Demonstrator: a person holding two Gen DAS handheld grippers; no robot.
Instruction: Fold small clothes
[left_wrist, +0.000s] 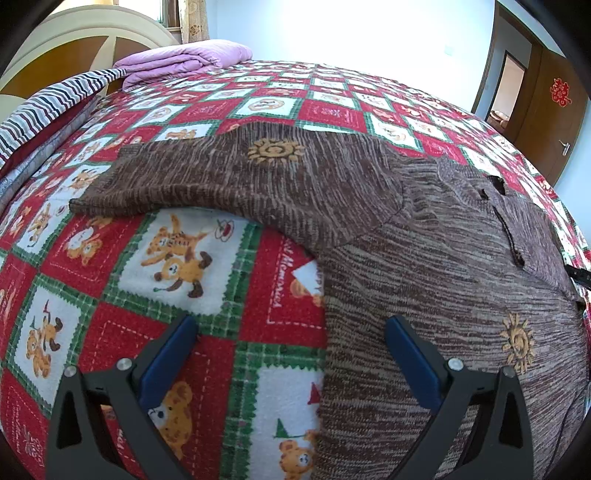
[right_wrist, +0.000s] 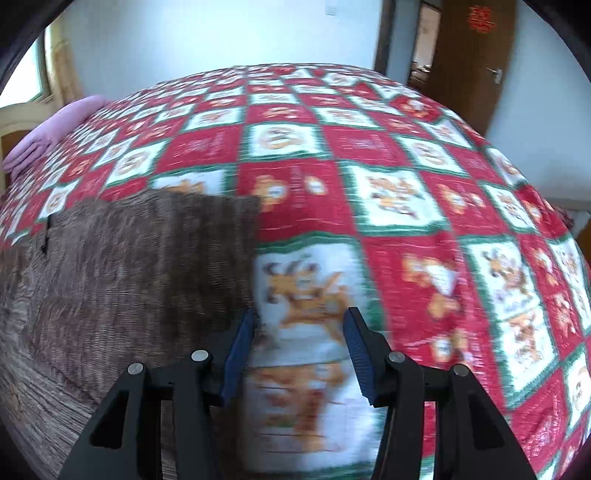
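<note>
Both my tools gape empty, left tool (left_wrist: 291, 354) wide, right tool (right_wrist: 299, 332) narrower, above the brown sweater (left_wrist: 424, 258); next I'd grip a sleeve (left_wrist: 221, 177) to fold inward.

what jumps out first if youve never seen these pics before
The loud red, green and white bedspread with teddy bear squares covers the whole bed. A brown knit sweater with yellow sun motifs lies spread on it, one sleeve stretched out to the left in the left wrist view. Both the left gripper and the right gripper hover open over the bed, holding nothing.
</note>
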